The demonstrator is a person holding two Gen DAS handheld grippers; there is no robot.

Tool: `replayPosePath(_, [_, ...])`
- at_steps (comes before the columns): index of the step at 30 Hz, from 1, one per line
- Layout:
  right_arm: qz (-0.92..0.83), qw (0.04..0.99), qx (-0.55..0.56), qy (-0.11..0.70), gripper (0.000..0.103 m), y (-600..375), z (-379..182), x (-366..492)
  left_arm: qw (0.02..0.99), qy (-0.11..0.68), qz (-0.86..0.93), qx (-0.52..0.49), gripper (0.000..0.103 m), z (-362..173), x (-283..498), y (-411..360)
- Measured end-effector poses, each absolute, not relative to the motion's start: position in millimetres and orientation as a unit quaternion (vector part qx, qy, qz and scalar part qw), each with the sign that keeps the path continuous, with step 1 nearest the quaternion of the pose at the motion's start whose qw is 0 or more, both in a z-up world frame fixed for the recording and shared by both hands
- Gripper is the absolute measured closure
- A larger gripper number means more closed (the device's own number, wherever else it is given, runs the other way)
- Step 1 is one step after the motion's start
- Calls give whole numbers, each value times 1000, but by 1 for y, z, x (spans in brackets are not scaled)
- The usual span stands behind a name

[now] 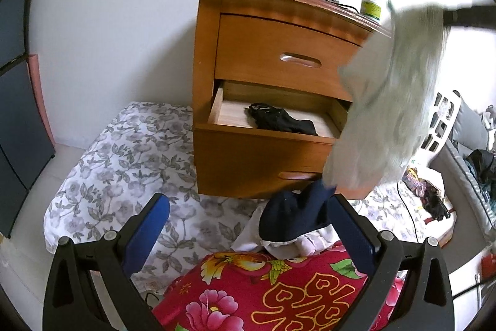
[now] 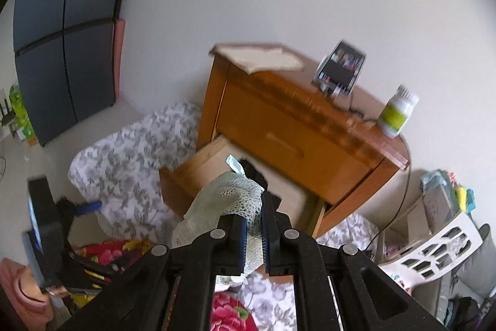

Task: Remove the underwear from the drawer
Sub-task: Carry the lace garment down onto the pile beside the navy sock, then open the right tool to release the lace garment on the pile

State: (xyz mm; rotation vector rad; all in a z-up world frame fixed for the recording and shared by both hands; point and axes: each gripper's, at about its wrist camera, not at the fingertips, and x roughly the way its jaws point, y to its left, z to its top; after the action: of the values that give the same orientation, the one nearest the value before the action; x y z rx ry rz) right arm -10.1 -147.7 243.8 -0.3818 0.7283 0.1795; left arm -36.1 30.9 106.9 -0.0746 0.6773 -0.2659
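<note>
Mesh underwear [image 2: 223,200] clamped in right gripper [image 2: 254,225].

I saw the nightstand [image 1: 272,51] was orange-brown wood with a smooth, slightly glossy varnish, while the open drawer's [image 1: 226,110] inside was paler, matt bare wood. The pale green underwear [image 2: 229,200] looked like soft open-mesh knit cloth; the black garment [image 1: 279,121] in the drawer was matt fabric. My left gripper [image 1: 248,225] had matt black plastic arms and blue pads with a smooth finish. The bottle [image 1: 371,4] was glossy white plastic. The floral quilt [image 1: 124,163] was matt printed cloth.
</note>
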Motion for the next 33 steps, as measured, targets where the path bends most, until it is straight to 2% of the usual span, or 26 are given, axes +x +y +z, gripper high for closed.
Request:
replayPosePath(8, [84, 893, -148, 417, 95, -148, 168, 29, 929, 346, -120, -47, 1, 94, -28, 40])
replayPosePath(19, [78, 844, -86, 524, 95, -152, 33, 75, 922, 365, -117, -51, 1, 77, -20, 43])
replayPosePath(24, [82, 831, -72, 545, 95, -151, 0, 74, 918, 376, -114, -52, 1, 68, -16, 42])
replayPosePath(33, [86, 824, -54, 557, 92, -146, -25, 70, 916, 381, -120, -44, 1, 66, -16, 35])
